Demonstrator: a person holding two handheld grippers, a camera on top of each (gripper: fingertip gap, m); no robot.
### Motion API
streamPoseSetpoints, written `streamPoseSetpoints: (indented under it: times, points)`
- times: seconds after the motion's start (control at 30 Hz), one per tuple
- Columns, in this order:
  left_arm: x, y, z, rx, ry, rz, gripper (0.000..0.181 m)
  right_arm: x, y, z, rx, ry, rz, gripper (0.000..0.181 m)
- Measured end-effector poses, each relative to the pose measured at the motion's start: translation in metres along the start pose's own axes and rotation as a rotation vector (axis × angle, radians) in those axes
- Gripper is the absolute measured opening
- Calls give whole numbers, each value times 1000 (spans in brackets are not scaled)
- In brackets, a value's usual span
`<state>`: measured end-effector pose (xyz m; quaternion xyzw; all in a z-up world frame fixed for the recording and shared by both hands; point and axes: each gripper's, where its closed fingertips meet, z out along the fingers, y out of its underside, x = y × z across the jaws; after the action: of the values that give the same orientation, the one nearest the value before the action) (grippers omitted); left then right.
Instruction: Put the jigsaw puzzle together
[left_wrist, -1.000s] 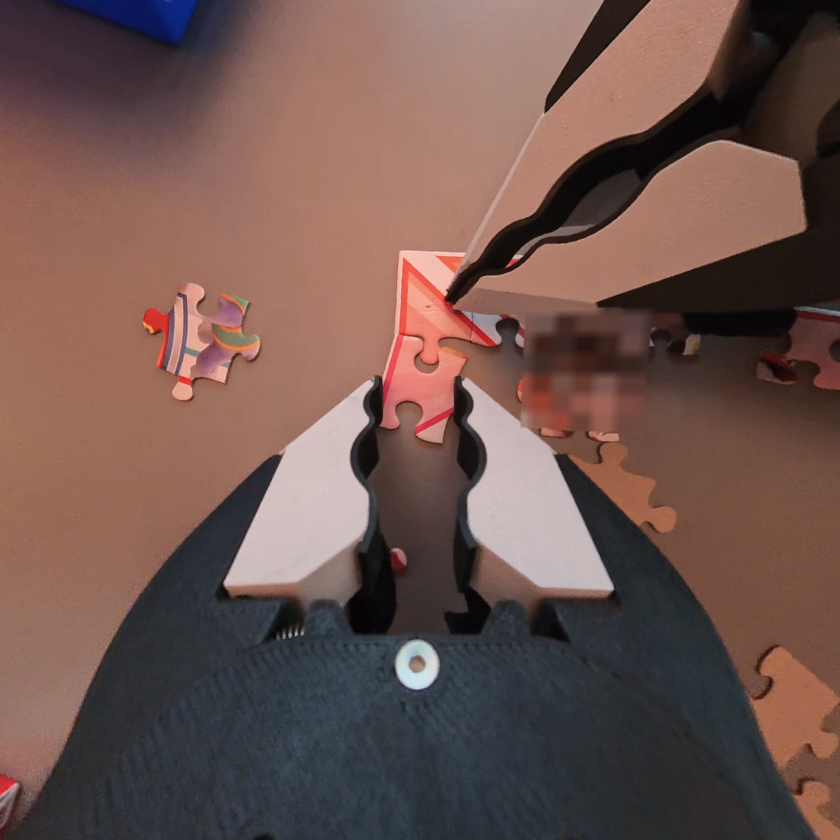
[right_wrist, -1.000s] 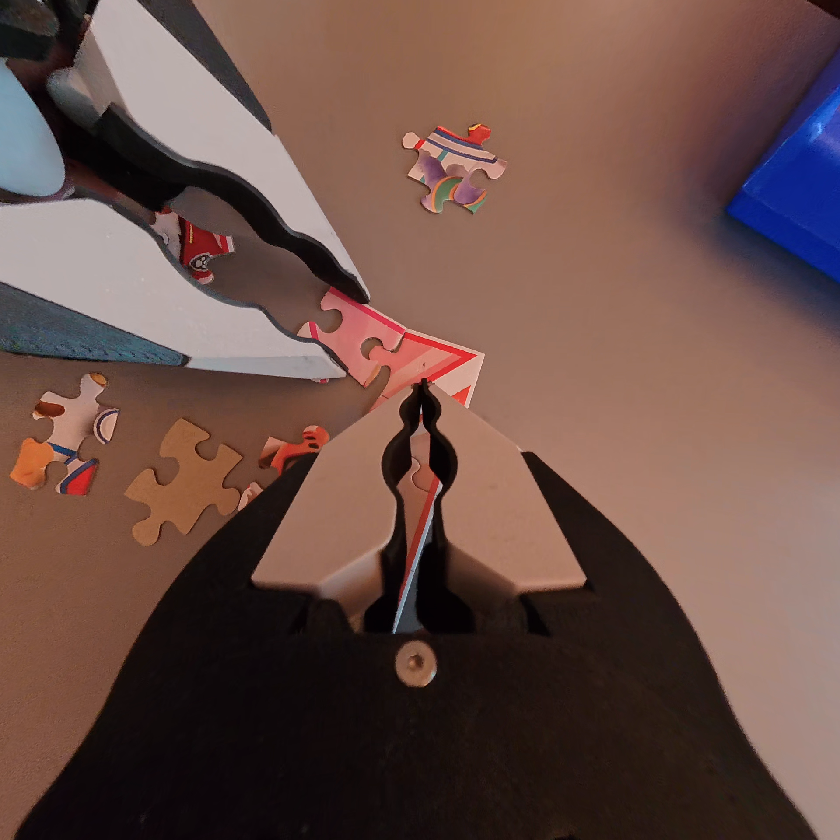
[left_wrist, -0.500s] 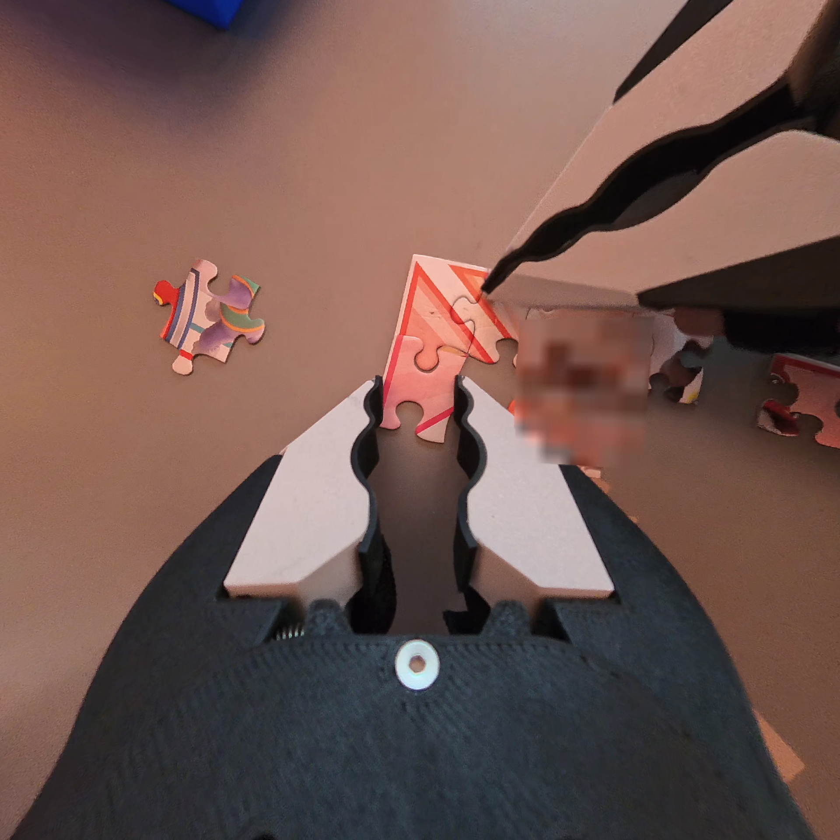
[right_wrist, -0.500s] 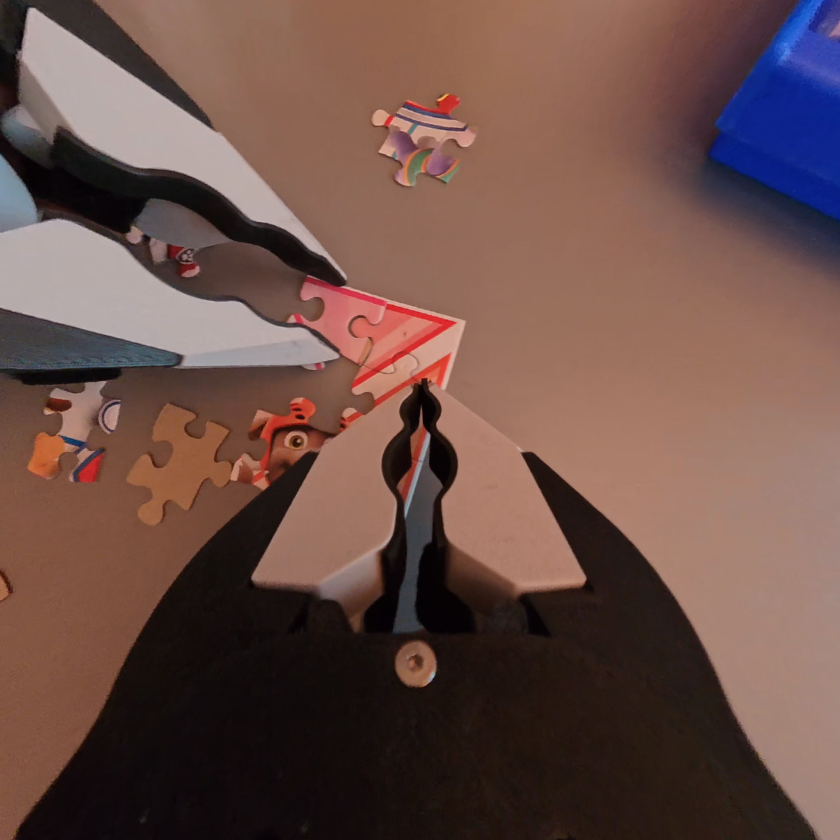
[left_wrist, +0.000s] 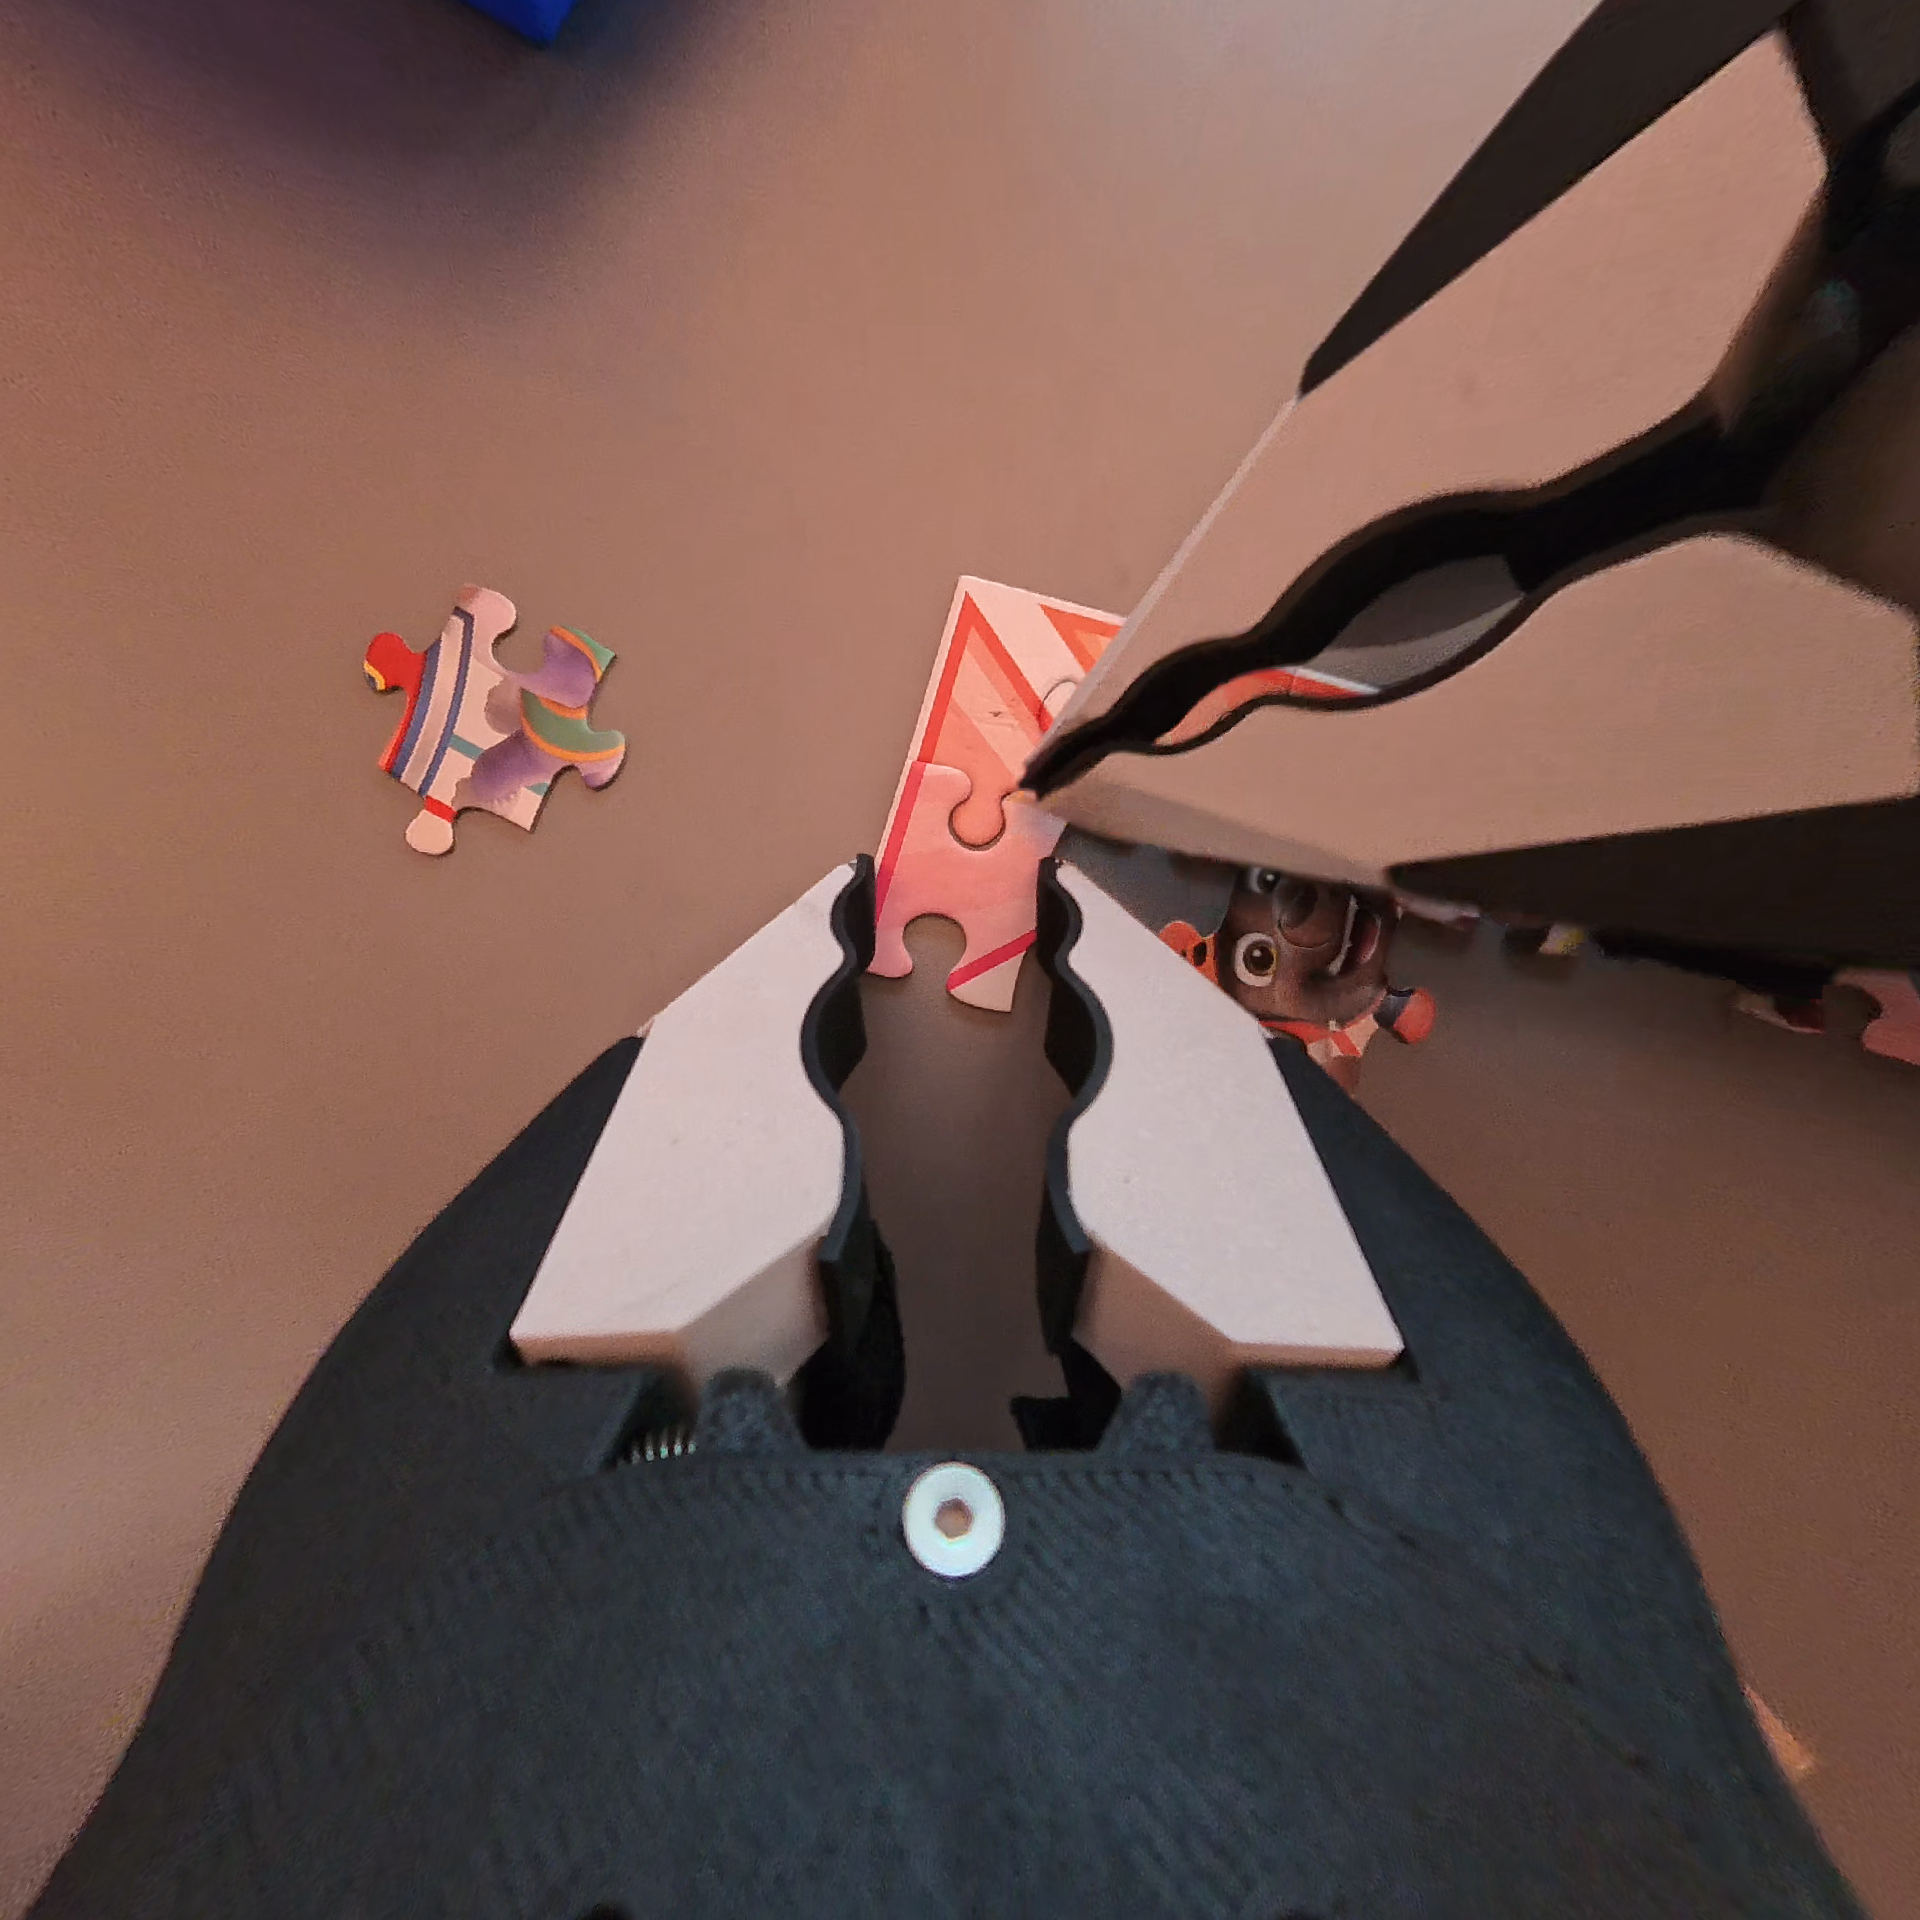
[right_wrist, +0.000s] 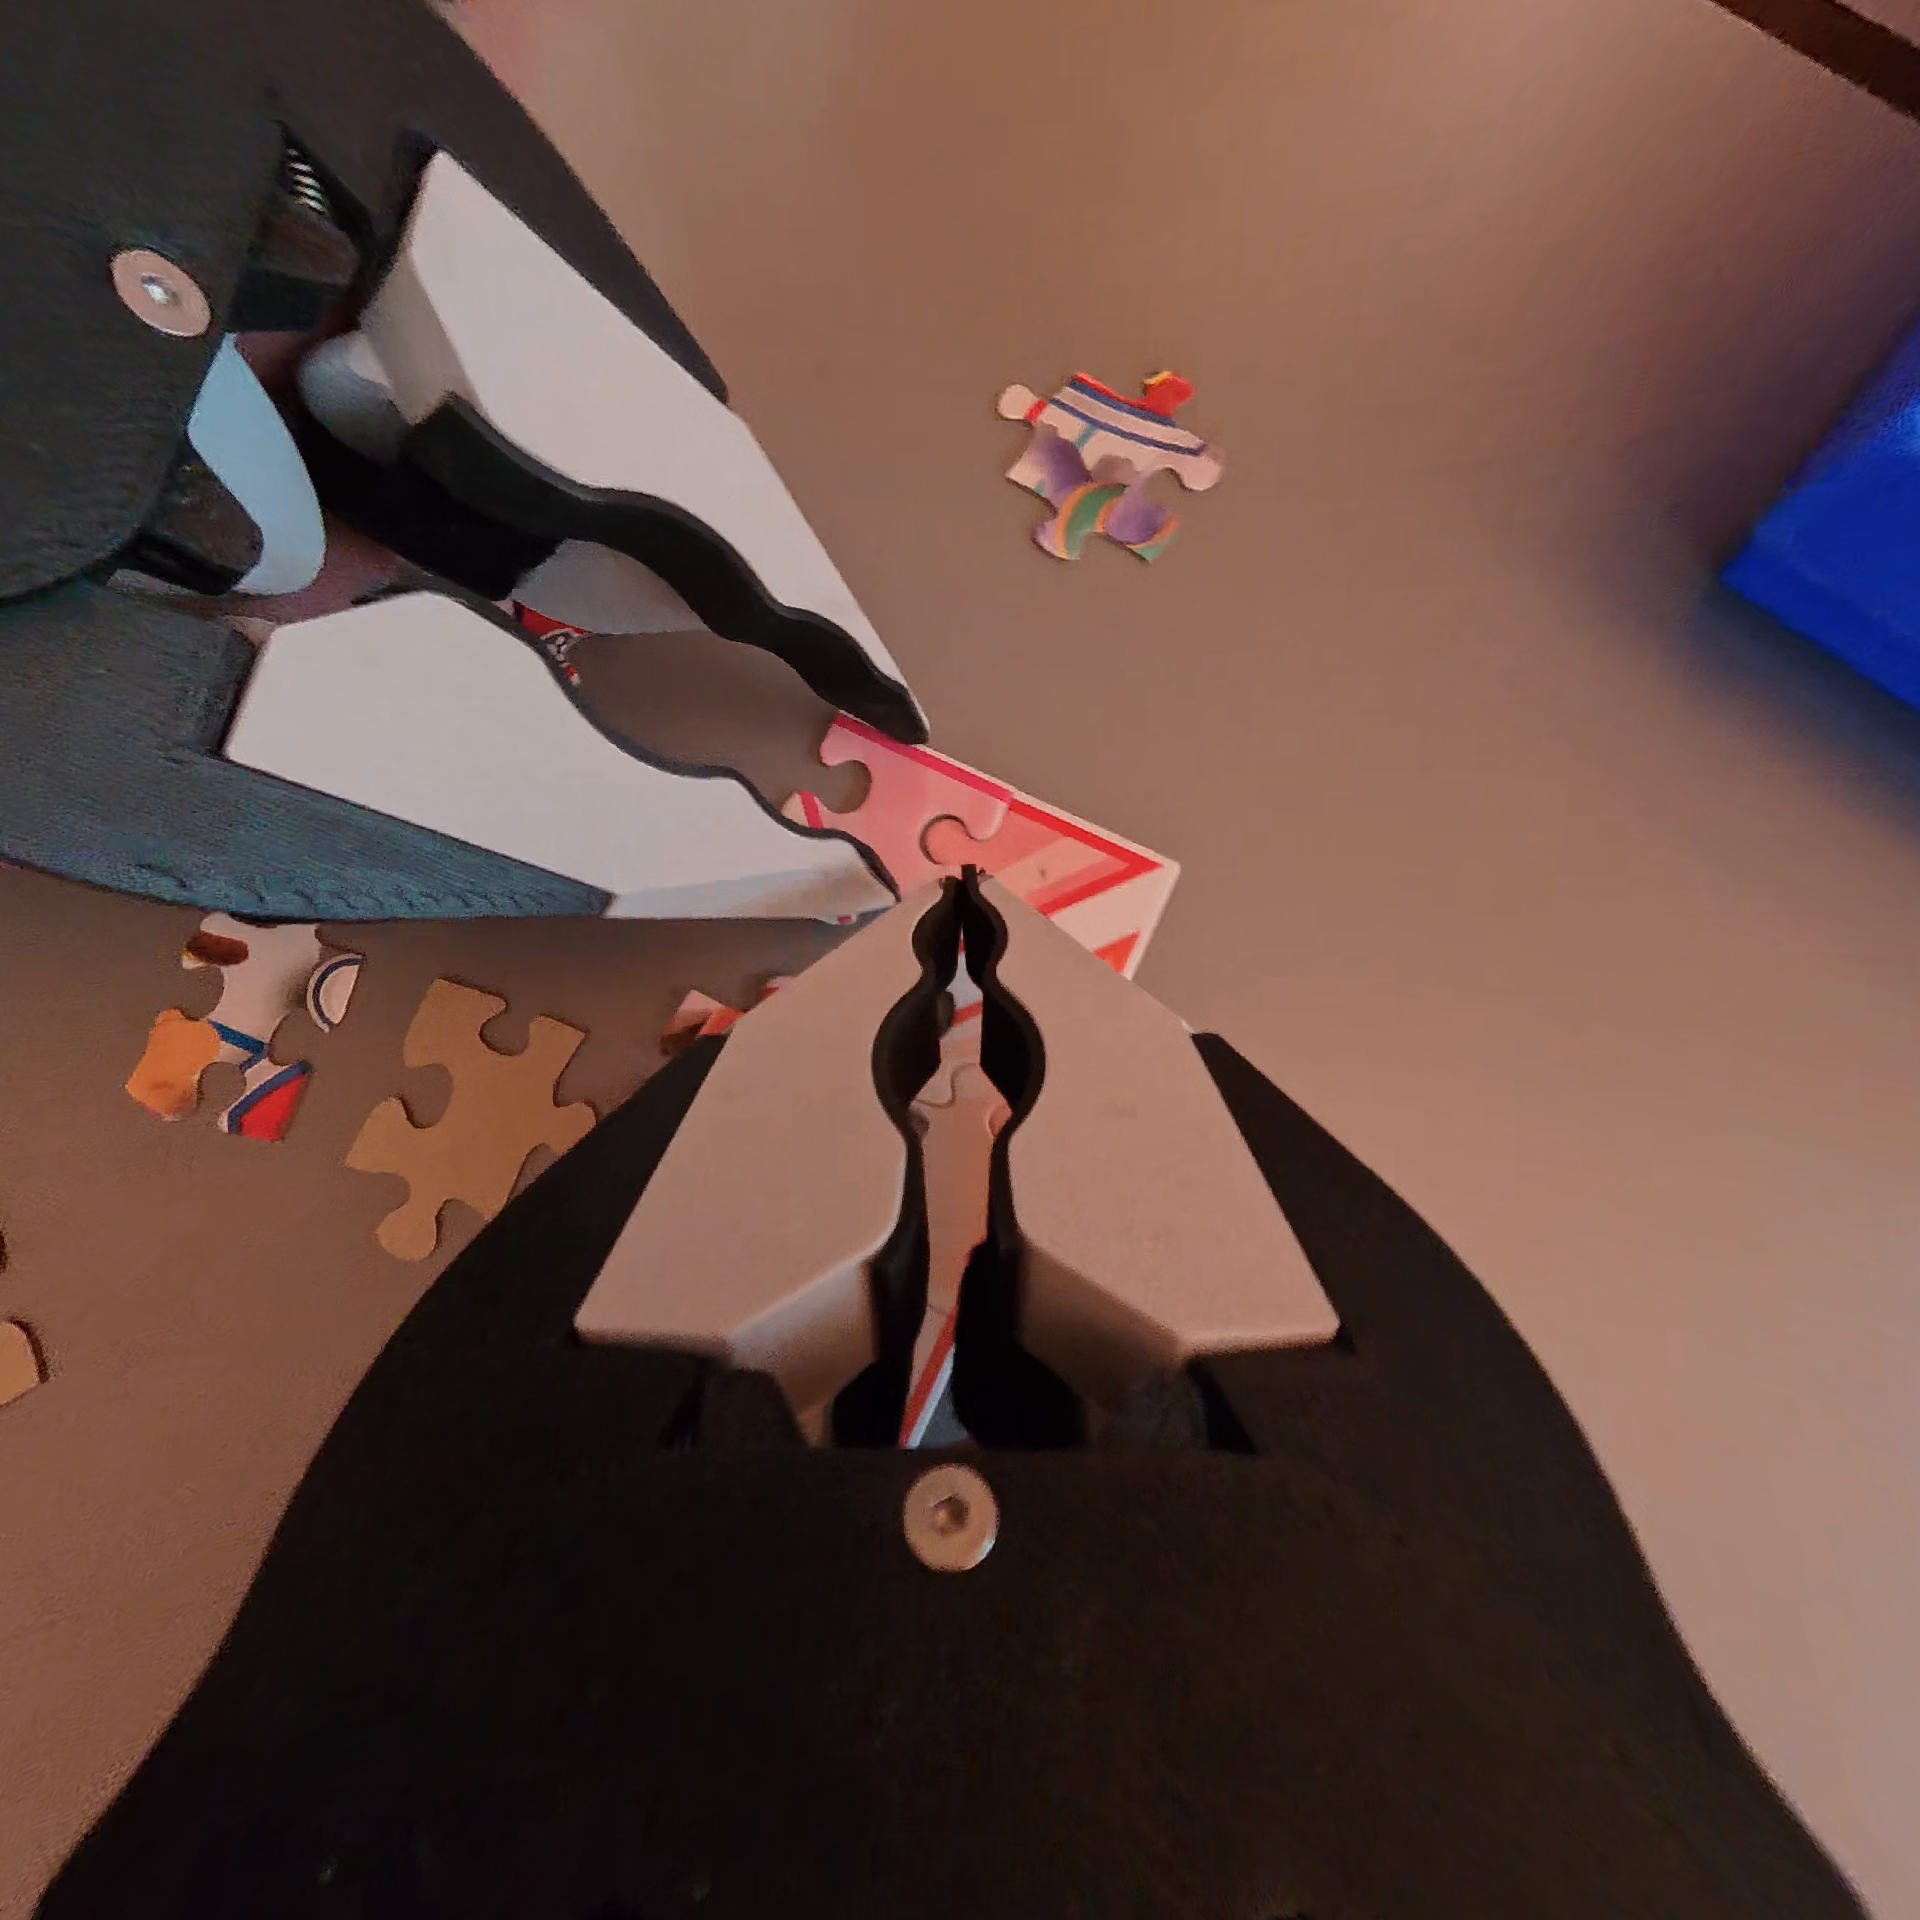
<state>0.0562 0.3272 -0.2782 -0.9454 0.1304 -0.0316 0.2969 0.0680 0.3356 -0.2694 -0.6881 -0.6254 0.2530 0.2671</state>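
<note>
Joined pink pieces (left_wrist: 971, 821): flat on the brown table (left_wrist: 727, 364), interlocked.
Right gripper (right_wrist: 958, 881): fingers clamped on a red-striped piece (right_wrist: 940, 1278), tips at the joined pieces.
Left gripper (left_wrist: 948, 883): fingers apart, straddling the near pink piece's edge.
Loose colourful piece (left_wrist: 499, 717): well apart, leftward.

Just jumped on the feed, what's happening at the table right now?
A jigsaw is being put together on the table. The right gripper is shut on a pink-and-red puzzle piece, tips at the joined pink corner pieces. The left gripper is open, straddling their near edge. A striped purple piece lies apart.
</note>
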Motion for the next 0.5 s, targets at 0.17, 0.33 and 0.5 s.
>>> streamPoseSetpoints:
  times: [0.17, 0.33, 0.5]
  points:
    - [0, 1, -1, -4, 10, -1, 30, -2, 2, 6, -52, 27, -61, 0]
    - [2, 5, -6, -30, 83, -21, 29, -3, 2, 7, -44, 11, -54, 0]
    - [-2, -10, -13, 49, 175, -66, 12, -3, 2, 7, -31, -2, -41, 0]
